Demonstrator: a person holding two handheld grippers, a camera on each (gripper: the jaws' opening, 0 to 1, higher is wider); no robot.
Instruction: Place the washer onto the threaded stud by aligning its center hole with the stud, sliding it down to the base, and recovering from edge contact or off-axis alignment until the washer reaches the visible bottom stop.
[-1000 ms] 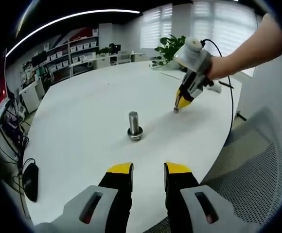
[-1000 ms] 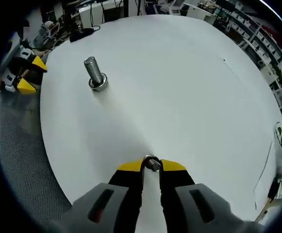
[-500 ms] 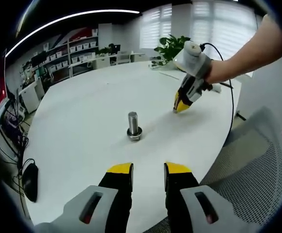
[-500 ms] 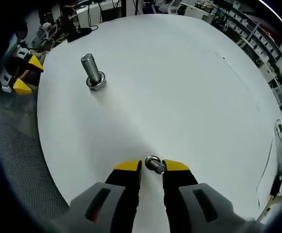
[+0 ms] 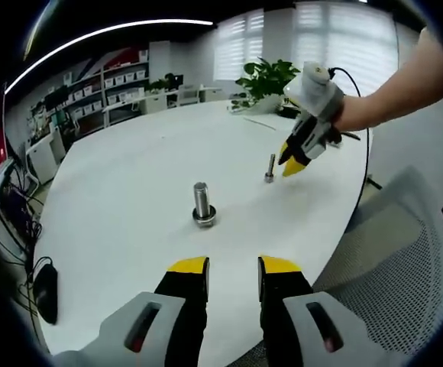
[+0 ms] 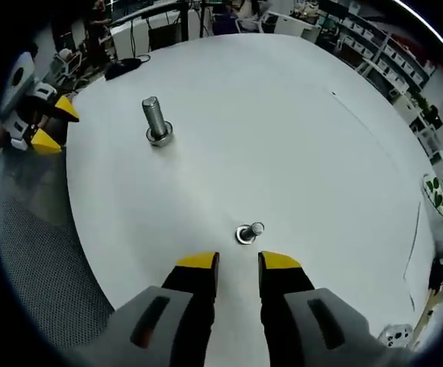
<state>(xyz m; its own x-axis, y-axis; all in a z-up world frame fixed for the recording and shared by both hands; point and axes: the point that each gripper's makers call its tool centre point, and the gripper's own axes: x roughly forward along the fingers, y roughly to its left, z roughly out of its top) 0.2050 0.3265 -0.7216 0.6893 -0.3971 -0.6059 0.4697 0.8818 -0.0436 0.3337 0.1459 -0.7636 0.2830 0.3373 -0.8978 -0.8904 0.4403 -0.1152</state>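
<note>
In the left gripper view, a black mouse (image 5: pixel 44 284) lies at the far left edge of the white table (image 5: pixel 122 222). My left gripper (image 5: pixel 233 267) hovers over the near edge, fingers spread and holding nothing. Ahead of it the large threaded stud (image 5: pixel 202 203) stands upright, long axis vertical, a washer (image 5: pixel 204 222) seated at its base. Further right a small bolt (image 5: pixel 270 167) stands upright on the table, just beside my right gripper (image 5: pixel 294 163). A mesh chair (image 5: pixel 405 252) sits at the right.

In the right gripper view, the large threaded stud (image 6: pixel 156 121) stands upper left, and the small bolt (image 6: pixel 249 232) stands just ahead of my right gripper (image 6: pixel 237 262), whose fingers are spread and clear of it. The table between the two fasteners is unobstructed.
</note>
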